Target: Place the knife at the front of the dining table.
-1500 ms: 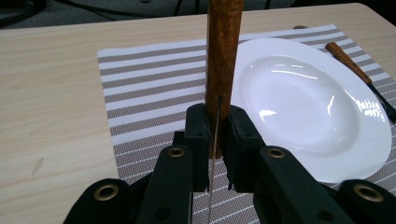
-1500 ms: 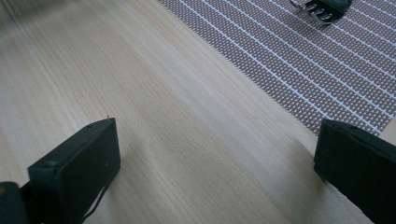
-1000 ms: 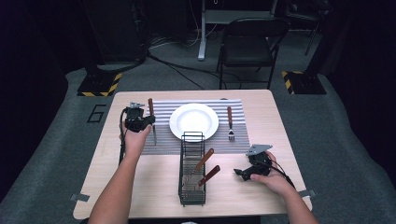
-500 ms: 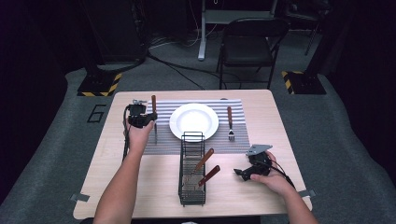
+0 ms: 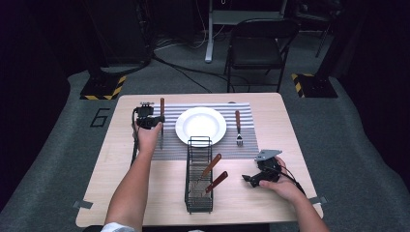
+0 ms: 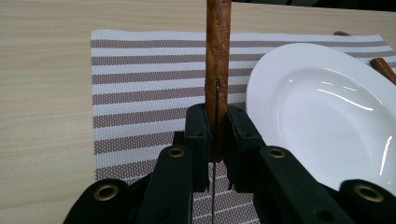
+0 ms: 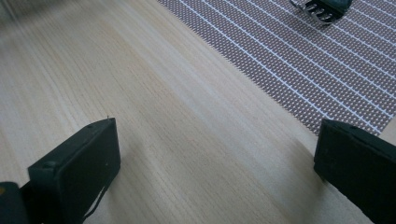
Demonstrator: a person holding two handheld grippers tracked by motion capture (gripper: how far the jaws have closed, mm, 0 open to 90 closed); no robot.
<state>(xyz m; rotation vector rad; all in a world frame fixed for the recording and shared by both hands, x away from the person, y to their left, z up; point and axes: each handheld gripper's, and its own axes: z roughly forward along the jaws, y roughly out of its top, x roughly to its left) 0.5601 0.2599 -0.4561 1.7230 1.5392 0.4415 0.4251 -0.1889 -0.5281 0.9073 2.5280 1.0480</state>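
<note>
Left gripper [image 6: 215, 140] fingers clamped on knife [image 6: 218, 56] handle beside plate [image 6: 327, 107]; right gripper [image 7: 215, 158] fingers wide apart, holding nothing, over surface [image 7: 163, 116].

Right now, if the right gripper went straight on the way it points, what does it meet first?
Bare table first, then probably the striped placemat. The right gripper is open; the fork tines lie farther on, though depth is unclear.

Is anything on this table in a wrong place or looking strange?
Nothing stands out. The plate sits centred on the striped mat, the fork lies straight beside it, and the left gripper holds a knife squarely.
</note>
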